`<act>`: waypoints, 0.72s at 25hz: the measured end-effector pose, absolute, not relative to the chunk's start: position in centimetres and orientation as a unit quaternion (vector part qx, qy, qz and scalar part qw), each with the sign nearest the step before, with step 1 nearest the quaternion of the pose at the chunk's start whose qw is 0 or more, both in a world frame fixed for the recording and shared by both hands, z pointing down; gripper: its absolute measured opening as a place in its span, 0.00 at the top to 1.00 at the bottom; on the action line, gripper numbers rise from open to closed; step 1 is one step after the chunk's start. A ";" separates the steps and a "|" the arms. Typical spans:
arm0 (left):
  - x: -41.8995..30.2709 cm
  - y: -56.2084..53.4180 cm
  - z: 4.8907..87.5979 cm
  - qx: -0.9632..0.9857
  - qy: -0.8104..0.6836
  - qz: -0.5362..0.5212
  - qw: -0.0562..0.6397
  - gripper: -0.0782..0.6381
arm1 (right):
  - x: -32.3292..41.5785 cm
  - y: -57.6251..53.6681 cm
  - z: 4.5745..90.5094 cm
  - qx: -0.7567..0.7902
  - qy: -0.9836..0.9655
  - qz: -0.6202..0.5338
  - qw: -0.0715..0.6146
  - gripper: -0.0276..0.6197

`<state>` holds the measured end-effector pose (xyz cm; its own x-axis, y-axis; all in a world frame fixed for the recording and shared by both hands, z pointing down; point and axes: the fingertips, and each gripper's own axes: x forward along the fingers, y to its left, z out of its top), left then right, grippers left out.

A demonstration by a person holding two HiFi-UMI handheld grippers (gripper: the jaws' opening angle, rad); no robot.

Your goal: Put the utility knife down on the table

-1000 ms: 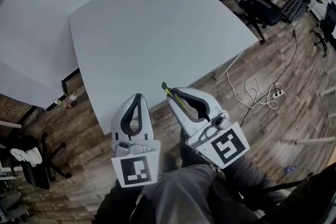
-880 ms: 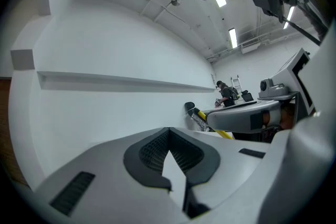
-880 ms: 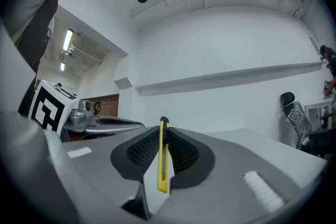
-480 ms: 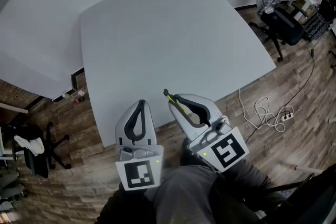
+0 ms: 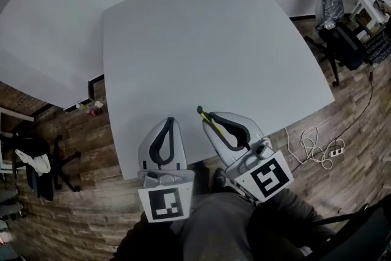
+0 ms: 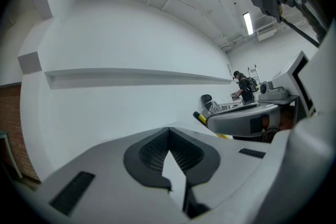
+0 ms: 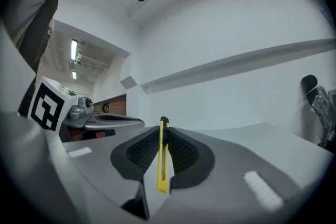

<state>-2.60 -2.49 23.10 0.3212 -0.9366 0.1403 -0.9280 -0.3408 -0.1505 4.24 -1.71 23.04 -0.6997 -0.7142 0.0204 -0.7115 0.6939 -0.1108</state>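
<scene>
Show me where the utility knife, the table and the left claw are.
utility knife (image 7: 163, 162): right gripper view, its yellow body.
table (image 5: 201, 40): head view, bare white top.
left claw (image 5: 170, 122): head view, where its tips meet.

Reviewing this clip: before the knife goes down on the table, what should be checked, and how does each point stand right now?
1. Utility knife gripped by the right claw: ok, jaws shut on its yellow body.
2. Left claw free: ok, jaws together with nothing between them.
3. Landing spot on the white table: ok, no object lies ahead of the knife.
4. Right claw over the tabletop: ok, in the head view its tip sits just inside the near edge.
5. Height of the knife above the table: cannot tell.
6. Blade retracted: cannot tell, the tip is too small to read.
</scene>
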 end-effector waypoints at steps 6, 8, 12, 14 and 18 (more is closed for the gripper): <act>-3.1 -5.3 23.6 -0.817 0.569 -0.093 0.024 0.89 | 3.7 -4.5 23.7 -0.388 0.921 -0.034 -0.002 0.88; -3.1 -5.9 23.9 -0.819 0.566 -0.093 0.023 0.89 | 3.5 -5.0 23.8 -0.389 0.921 -0.033 -0.003 0.88; -5.0 -10.8 25.3 -0.823 0.560 -0.099 0.007 0.89 | 1.3 -10.0 24.7 -0.390 0.920 -0.042 -0.011 0.88; -5.9 -12.4 25.7 -0.828 0.550 -0.106 0.016 0.89 | 0.2 -11.9 25.1 -0.393 0.918 -0.042 -0.016 0.88; -7.1 -14.3 26.3 -0.830 0.546 -0.112 0.021 0.89 | -0.7 -14.0 25.7 -0.401 0.914 -0.055 -0.024 0.88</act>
